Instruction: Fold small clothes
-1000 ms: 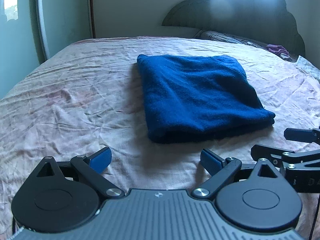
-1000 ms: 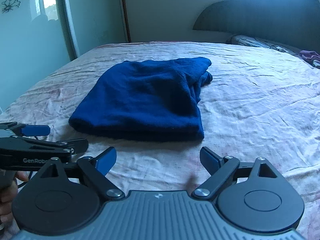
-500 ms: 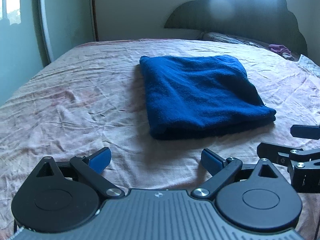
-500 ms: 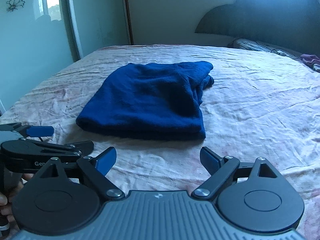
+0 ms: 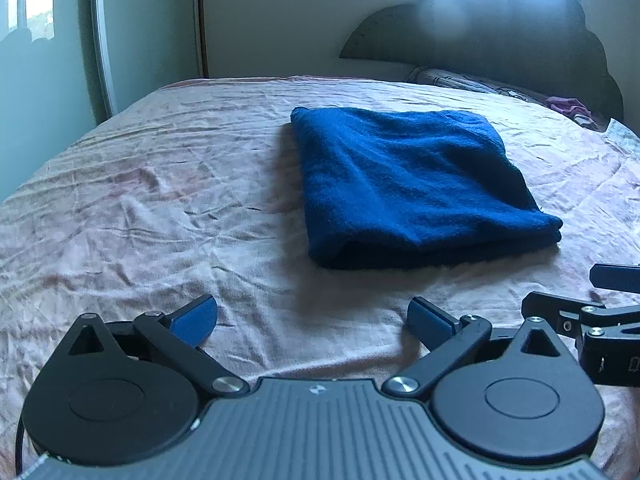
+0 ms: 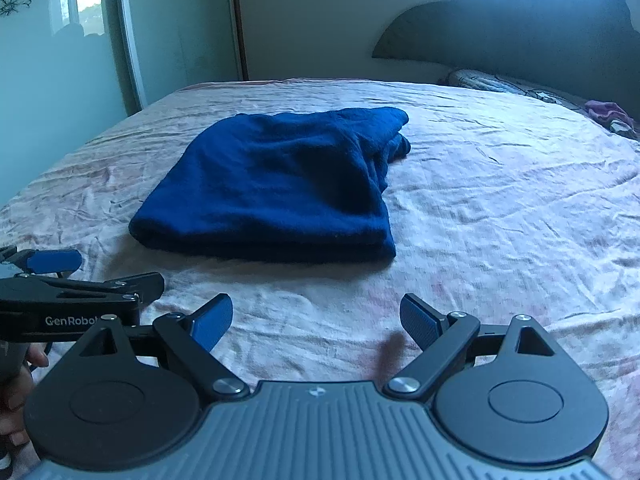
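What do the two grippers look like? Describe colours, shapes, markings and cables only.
Left gripper and right gripper match: black linkage arms with silver pivot screws, two round black discs, a ribbed grey centre panel, and blue pads on the fingertips. The left one's side reads "GenRobot" in white in the right wrist view. A thin black cable shows at its lower left edge.

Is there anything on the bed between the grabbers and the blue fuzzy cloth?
No, only wrinkled pink bedsheet lies between both open grippers and the folded blue fleece cloth. Both wrist views show that bare stretch.
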Action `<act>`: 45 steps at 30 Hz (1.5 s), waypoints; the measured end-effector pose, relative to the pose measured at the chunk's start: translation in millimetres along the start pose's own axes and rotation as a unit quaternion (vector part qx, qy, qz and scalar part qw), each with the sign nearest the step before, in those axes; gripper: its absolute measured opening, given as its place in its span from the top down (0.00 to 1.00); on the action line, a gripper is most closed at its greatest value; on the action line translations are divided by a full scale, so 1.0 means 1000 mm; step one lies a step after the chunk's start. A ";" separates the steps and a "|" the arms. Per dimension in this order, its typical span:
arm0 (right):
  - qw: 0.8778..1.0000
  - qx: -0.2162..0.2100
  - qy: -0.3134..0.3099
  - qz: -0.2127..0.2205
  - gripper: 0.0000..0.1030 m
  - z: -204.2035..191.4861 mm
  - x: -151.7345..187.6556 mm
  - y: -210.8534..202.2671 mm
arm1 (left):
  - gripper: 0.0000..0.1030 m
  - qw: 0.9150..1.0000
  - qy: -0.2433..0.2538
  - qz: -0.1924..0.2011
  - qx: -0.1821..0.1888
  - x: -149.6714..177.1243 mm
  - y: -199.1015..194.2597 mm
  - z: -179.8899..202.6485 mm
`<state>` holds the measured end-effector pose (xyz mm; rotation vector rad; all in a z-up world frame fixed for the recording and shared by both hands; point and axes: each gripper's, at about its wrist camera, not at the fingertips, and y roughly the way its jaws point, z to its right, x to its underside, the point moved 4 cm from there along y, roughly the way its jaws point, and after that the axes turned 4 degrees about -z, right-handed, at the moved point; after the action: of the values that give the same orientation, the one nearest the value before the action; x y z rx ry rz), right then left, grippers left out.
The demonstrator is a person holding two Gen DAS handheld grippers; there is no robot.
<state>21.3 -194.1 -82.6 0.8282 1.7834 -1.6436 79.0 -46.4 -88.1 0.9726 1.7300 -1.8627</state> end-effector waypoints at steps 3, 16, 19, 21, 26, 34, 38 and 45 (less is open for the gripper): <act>1.000 -0.001 -0.001 -0.001 0.11 -0.001 0.001 0.001 | 0.00 1.000 0.001 0.001 0.000 0.000 0.000 0.000; 1.000 0.000 0.003 -0.006 0.00 0.000 0.007 0.010 | 0.00 1.000 0.001 -0.001 -0.002 0.002 0.003 0.000; 1.000 0.005 -0.003 -0.006 0.00 -0.002 0.008 0.012 | 0.00 1.000 0.002 0.000 -0.003 0.003 0.003 0.001; 1.000 0.008 -0.005 -0.007 0.00 -0.003 0.008 0.012 | 0.00 1.000 0.003 0.000 -0.004 0.003 0.003 0.001; 1.000 0.022 -0.004 -0.006 0.00 -0.004 0.007 0.017 | 0.00 1.000 0.000 0.000 -0.002 0.004 0.002 0.000; 1.000 0.028 -0.011 0.001 0.00 -0.004 0.009 0.021 | 0.00 1.000 -0.006 -0.003 0.000 0.004 0.003 -0.002; 1.000 0.029 -0.011 0.001 0.00 -0.004 0.009 0.021 | 0.00 1.000 -0.008 -0.003 0.000 0.004 0.004 -0.002; 1.000 0.029 -0.011 0.001 0.00 -0.004 0.009 0.021 | 0.00 1.000 -0.008 -0.003 0.000 0.004 0.003 -0.002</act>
<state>31.3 -188.8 -102.6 0.8344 1.7263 -1.7045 79.2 -44.4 -93.4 0.9519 1.7257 -1.8691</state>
